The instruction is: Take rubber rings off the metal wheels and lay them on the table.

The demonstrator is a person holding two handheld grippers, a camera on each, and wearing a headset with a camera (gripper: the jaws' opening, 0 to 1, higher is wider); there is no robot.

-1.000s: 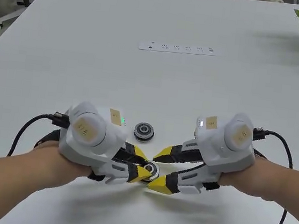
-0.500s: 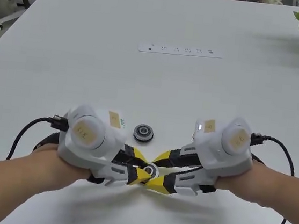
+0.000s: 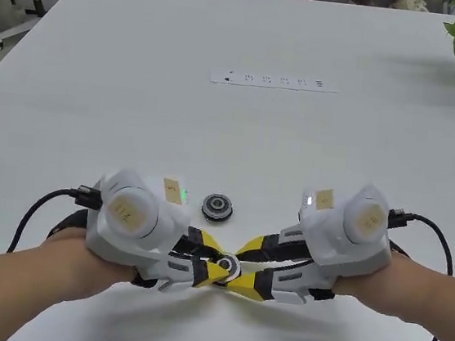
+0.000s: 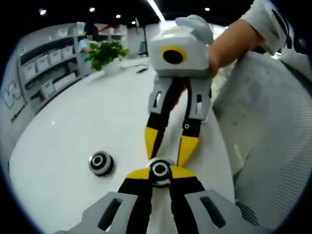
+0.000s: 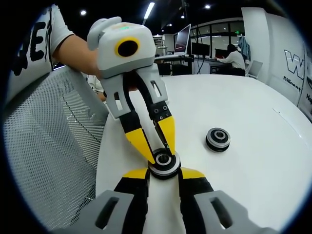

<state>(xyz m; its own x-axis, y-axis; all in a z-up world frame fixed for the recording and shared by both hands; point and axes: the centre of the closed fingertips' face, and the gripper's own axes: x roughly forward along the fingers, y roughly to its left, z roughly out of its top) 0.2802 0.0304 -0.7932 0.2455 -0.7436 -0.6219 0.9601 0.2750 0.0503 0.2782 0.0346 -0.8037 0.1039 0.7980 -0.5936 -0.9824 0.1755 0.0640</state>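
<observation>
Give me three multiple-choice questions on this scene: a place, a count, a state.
1. Where does the loose wheel lie?
A) on the table beyond the claws
B) in a tray
C) on the floor
2. How many wheels show?
A) one
B) two
C) four
3. The held wheel is:
A) gripped by both claws
B) lying free
C) gripped by one claw
Answers: 1 A, it rests on the table past the left claw and right claw; 2 B, one held, one loose; 3 A, both pairs of tips pinch it.
</observation>
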